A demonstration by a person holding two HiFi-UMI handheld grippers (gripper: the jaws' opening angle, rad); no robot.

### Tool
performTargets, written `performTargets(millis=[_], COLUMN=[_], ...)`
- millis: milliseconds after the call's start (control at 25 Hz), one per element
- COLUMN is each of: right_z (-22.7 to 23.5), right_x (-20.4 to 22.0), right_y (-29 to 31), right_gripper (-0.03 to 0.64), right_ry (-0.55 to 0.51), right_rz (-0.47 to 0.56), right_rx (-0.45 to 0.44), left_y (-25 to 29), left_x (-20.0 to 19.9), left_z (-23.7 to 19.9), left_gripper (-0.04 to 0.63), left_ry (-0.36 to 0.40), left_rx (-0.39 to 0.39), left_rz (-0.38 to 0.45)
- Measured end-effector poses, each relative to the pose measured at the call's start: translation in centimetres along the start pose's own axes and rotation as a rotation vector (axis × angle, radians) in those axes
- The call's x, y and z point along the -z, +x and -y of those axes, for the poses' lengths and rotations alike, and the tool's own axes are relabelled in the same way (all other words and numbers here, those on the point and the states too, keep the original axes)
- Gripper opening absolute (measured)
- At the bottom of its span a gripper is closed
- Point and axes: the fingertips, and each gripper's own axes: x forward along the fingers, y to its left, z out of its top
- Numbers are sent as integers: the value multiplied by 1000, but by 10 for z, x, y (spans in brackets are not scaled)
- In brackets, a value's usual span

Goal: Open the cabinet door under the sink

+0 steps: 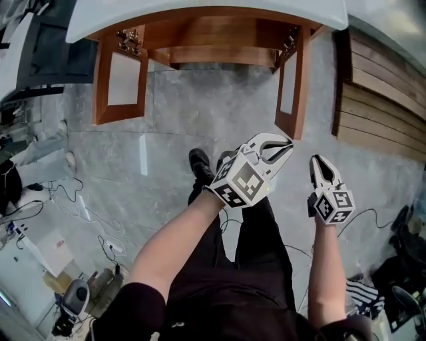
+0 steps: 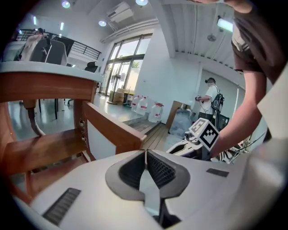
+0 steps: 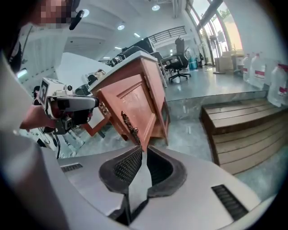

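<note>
The wooden sink cabinet [image 1: 200, 40] stands under a white countertop [image 1: 200, 12] at the top of the head view. Its left door [image 1: 120, 80] and right door [image 1: 293, 90] both stand swung out. My left gripper [image 1: 278, 148] hangs over the floor in front of the right door, apart from it, jaws shut and empty [image 2: 145, 152]. My right gripper [image 1: 318, 163] is beside it to the right, also clear of the cabinet. Its jaws [image 3: 144, 150] are nearly closed, with a thin gap and nothing between. The right gripper view shows the cabinet [image 3: 135, 103] and an ornate door handle [image 3: 128, 123].
A slatted wooden platform [image 1: 379, 100] lies right of the cabinet. Cables and small devices [image 1: 80, 206] litter the floor at left. The person's legs and a black shoe [image 1: 200, 163] are below the grippers. Water jugs [image 2: 144, 105] and another person [image 2: 211, 96] stand far back.
</note>
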Motion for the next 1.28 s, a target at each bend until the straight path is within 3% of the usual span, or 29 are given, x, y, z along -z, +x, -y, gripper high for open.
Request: performTargets(millis=[120, 240, 800, 1080, 1280], right_z=[22, 19, -53, -93, -132], right_x=[10, -5, -168, -182, -209], right_y=[-46, -70, -131, -142, -141], right_gripper=[40, 37, 34, 29, 21], right_ry=[44, 46, -71, -124, -167], right_rz=[-5, 17, 240, 230, 226], right_rx=[59, 64, -107, -187, -222], left_y=[-10, -34, -114, -169, -211], left_x=[-12, -27, -146, -193, -204], left_z=[5, 4, 37, 45, 13], left_gripper=[25, 25, 23, 23, 23], left_ry=[-35, -39, -63, -25, -68], left_rx=[-26, -67, -211, -305, -370], left_rz=[-9, -30, -22, -15, 51])
